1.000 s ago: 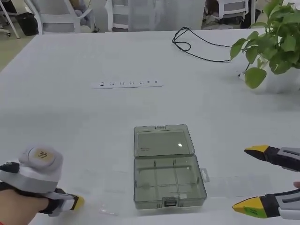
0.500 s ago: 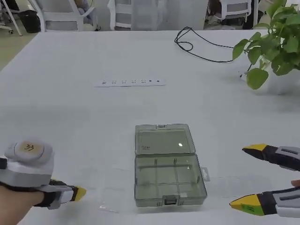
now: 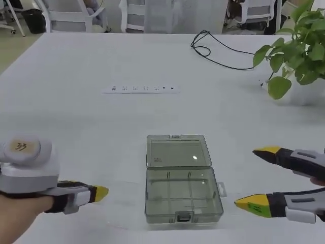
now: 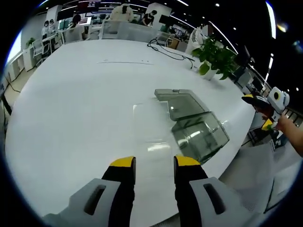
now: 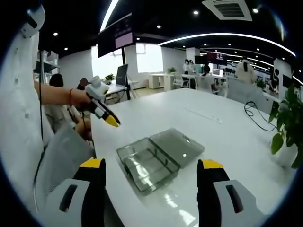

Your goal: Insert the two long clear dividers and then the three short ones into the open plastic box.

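Note:
The open smoky plastic box (image 3: pixel 183 201) lies near the table's front edge, its lid (image 3: pixel 177 151) folded flat behind it. Faint lines cross its inside; I cannot tell whether they are dividers. A clear flat sheet (image 4: pixel 151 123) lies on the table left of the box (image 4: pixel 199 135). My left gripper (image 3: pixel 96 193) hovers left of the box, its jaws a narrow gap apart with nothing between them (image 4: pixel 155 163). My right gripper (image 3: pixel 256 178) is right of the box, wide open and empty, and frames the box (image 5: pixel 147 165) in the right gripper view.
A white power strip (image 3: pixel 142 89) lies mid-table. A black cable (image 3: pixel 218 51) coils at the far right beside a potted plant (image 3: pixel 297 56). Chairs stand beyond the far edge. The front edge runs just below the box.
My left gripper has moved right and up toward the box. My right gripper has shifted left, closer to the box's right side. The box has not moved.

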Tool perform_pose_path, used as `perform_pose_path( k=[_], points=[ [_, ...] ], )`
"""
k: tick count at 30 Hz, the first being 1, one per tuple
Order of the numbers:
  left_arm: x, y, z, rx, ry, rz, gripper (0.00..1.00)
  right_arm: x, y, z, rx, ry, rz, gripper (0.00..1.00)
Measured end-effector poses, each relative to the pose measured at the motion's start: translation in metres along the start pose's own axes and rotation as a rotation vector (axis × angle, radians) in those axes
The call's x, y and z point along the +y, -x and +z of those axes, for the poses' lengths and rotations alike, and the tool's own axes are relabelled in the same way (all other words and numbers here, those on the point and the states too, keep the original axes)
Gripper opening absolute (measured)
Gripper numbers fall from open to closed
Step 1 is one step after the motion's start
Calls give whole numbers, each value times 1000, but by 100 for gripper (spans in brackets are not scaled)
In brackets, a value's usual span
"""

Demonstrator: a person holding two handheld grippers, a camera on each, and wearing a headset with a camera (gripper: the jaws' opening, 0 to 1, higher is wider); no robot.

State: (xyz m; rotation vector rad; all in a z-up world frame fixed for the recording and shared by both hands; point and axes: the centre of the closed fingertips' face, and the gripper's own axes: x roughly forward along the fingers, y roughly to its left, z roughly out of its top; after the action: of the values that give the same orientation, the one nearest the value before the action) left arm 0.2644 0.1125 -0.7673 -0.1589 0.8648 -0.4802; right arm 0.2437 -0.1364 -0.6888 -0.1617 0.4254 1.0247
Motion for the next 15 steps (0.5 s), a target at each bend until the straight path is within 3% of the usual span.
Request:
perform_pose_path(
  k=[9,15],
  points=[
    [-32,1,17,-70,31,-84,30,6,-10,26,-51,-70,-4,70],
    [-53,0,26,-104,46,-138,30,10,-18,44,-85,-125,-13,69]
  ],
)
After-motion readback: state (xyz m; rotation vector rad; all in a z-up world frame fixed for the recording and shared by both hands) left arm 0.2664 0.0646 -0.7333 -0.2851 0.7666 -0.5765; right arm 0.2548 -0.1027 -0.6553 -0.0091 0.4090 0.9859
